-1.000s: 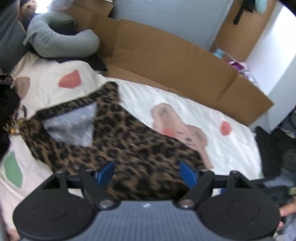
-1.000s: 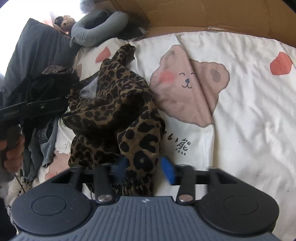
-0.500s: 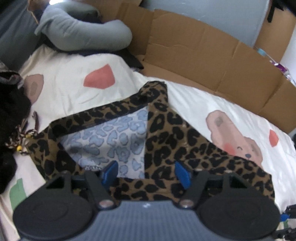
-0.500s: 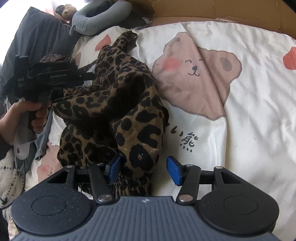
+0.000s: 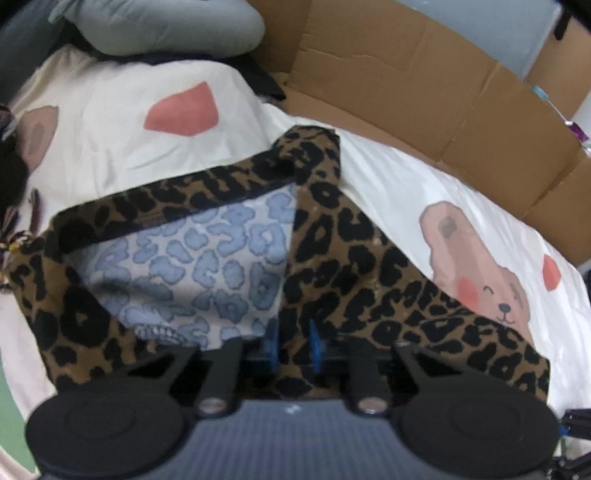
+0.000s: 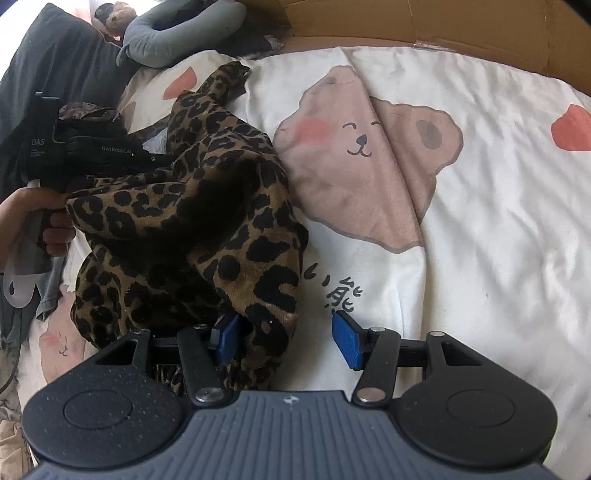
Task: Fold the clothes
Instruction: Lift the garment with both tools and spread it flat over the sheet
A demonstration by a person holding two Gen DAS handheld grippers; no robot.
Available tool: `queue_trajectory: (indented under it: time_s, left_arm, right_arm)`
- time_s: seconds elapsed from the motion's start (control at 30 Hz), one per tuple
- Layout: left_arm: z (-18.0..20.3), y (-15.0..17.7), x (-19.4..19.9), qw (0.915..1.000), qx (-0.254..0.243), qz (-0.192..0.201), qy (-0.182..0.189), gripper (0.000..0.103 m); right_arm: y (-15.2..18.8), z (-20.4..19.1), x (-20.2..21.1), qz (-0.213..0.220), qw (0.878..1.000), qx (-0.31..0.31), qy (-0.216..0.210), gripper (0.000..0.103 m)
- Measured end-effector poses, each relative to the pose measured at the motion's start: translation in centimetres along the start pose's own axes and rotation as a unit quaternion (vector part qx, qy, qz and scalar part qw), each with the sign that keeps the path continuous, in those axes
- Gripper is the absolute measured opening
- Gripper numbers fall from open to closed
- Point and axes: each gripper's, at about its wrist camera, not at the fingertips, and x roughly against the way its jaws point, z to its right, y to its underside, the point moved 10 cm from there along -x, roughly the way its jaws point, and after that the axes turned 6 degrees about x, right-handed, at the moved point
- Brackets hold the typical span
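A leopard-print garment (image 5: 369, 266) with a pale blue-spotted inner side (image 5: 207, 266) lies spread on the white bear-print bedsheet (image 5: 424, 177). My left gripper (image 5: 293, 345) is shut on the garment's near edge, fabric pinched between the blue pads. In the right wrist view the same garment (image 6: 207, 221) is bunched at left. My right gripper (image 6: 286, 338) is open, its left pad (image 6: 227, 338) touching the garment's corner and its right pad (image 6: 347, 343) over bare sheet. The left gripper's body (image 6: 74, 151) shows at far left, partly hidden by fabric.
A grey curved pillow (image 5: 159, 26) and dark clothes (image 6: 44, 81) lie at the bed's head. Flattened cardboard (image 5: 424, 85) lines the far edge. A dark pile (image 5: 9, 173) sits at left. The sheet's bear print (image 6: 369, 147) is to the garment's right.
My left gripper has closed onto the garment's near edge after moving in on it. My right gripper has opened wider beside the garment's corner.
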Motion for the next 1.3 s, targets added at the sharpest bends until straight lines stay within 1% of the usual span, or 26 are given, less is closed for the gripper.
queue_trajectory:
  time_s: [0.03,0.07,0.13,0.23,0.37,0.47,0.67,0.77,0.9,1.03,1.13,1.3]
  left_arm:
    - [0.1,0.0,0.2,1.0,-0.004,0.003,-0.003,0.002]
    - [0.2,-0.1,0.6,0.9999,-0.009,0.005,-0.005,0.001]
    - [0.3,-0.5,1.5,0.9998,-0.012,0.012,-0.003,0.0]
    - [0.3,-1.2,4.0,0.9996,-0.002,0.027,0.012,0.0]
    - [-0.1,-1.6,8.5,0.9987,0.011,0.043,0.026,0.0]
    - [-0.6,-1.2,11.7,0.9983,0.016,0.049,0.027,0.0]
    - [-2.2,1.1,17.5,0.9982,0.033,0.044,0.022,0.0]
    - [-3.0,2.3,20.3,0.9981,0.042,0.041,0.02,0.0]
    - [-4.1,3.9,24.1,0.9977,0.054,0.038,0.016,0.0]
    - [-4.4,6.3,27.0,0.9964,0.078,0.029,0.018,0.0]
    - [-3.9,7.8,28.9,0.9951,0.092,0.025,0.024,0.0]
    - [-2.4,9.5,32.5,0.9944,0.096,0.028,0.035,0.0]
  right_arm:
    - [0.0,-0.1,0.0,-0.002,1.0,0.005,-0.001,0.05]
    - [0.0,-0.2,-0.1,-0.004,1.0,0.01,-0.003,0.044]
    - [-0.2,-0.6,0.0,-0.008,1.0,0.011,-0.024,0.016]
    - [-0.4,-1.3,0.8,0.0,0.999,0.021,-0.033,0.005]
    - [-0.4,-1.5,2.2,0.007,0.999,0.032,-0.033,0.002]
    - [-0.5,-1.8,3.4,0.018,0.999,0.037,-0.035,0.001]
    - [-0.7,-3.1,5.5,0.027,0.997,0.064,-0.028,0.0]
    - [-1.5,-3.8,6.6,0.036,0.996,0.076,-0.02,0.0]
    - [-3.1,-4.6,8.3,0.059,0.994,0.094,-0.009,0.0]
    - [-5.4,-5.3,10.1,0.085,0.991,0.105,0.002,0.0]
    - [-7.3,-6.2,11.8,0.108,0.987,0.116,0.008,0.0]
    - [-9.3,-7.8,14.4,0.135,0.982,0.131,0.013,0.0]
